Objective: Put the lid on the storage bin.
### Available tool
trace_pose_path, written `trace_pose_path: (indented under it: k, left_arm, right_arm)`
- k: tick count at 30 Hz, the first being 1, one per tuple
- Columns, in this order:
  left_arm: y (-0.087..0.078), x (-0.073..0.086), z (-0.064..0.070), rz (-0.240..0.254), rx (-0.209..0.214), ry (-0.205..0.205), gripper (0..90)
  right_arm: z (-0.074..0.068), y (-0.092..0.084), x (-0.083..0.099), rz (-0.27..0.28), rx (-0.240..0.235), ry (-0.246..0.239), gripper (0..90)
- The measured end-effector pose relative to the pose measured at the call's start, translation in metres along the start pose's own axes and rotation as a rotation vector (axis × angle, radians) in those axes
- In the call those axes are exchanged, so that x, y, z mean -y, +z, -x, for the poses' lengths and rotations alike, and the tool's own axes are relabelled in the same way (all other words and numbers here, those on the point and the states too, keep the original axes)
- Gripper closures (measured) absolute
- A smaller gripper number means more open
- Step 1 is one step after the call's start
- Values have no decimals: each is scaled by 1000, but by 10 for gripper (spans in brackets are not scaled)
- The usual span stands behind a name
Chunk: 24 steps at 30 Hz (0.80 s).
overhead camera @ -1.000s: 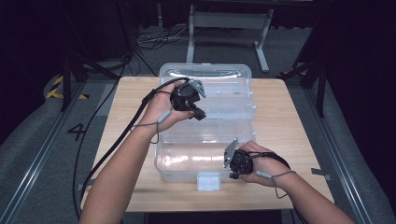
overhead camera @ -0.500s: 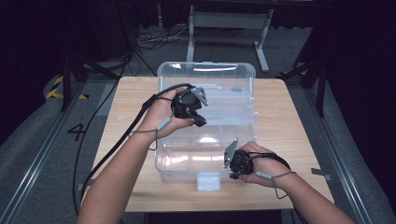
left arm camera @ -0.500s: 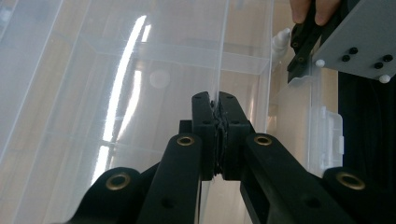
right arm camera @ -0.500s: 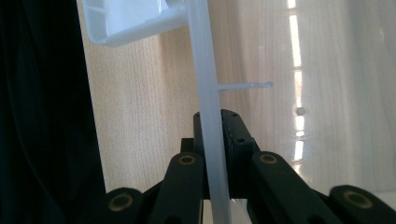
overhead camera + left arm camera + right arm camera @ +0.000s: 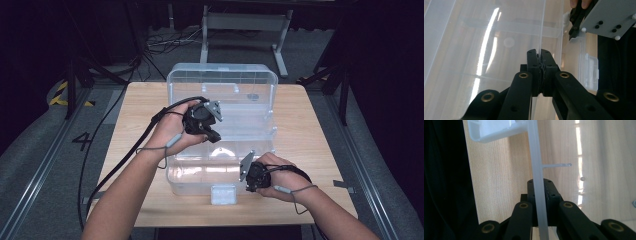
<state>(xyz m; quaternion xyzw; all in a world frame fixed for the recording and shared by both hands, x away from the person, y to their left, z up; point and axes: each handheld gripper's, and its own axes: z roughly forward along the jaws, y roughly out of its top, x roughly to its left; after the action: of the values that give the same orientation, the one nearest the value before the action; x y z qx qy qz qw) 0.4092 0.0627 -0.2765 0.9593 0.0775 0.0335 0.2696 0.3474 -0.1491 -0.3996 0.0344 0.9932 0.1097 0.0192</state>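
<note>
A clear plastic box (image 5: 222, 125) lies open on the tabletop (image 5: 310, 135), lid toward 12 o'clock. Left tongs (image 5: 214, 136) pinch a thin inner wall (image 5: 541, 30). Right tongs (image 5: 248, 186) clamp the front rim (image 5: 536, 170) at 5 o'clock.

Storage box (image 5: 222, 130): clear glossy plastic, smooth, bright glare streaks. Table (image 5: 310, 135) under box: pale matt wood, fine grain. Gripper (image 5: 540, 75) arms: black matt plastic, brass-look rivets.
</note>
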Motion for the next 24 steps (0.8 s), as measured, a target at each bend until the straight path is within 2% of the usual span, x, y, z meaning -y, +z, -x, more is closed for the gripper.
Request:
trace_pose_path:
  k: [10, 14, 24]
  left_arm:
    - [2, 3, 8, 1, 15, 8, 882]
    - [4, 5, 10, 11, 22, -19, 880]
    - [6, 6, 13, 10, 30, -17, 880]
  right_arm:
    - [-1, 0, 0, 7, 12, -5, 858]
    - [-2, 0, 0, 9, 20, -2, 848]
    - [-4, 0, -1, 3, 42, -14, 838]
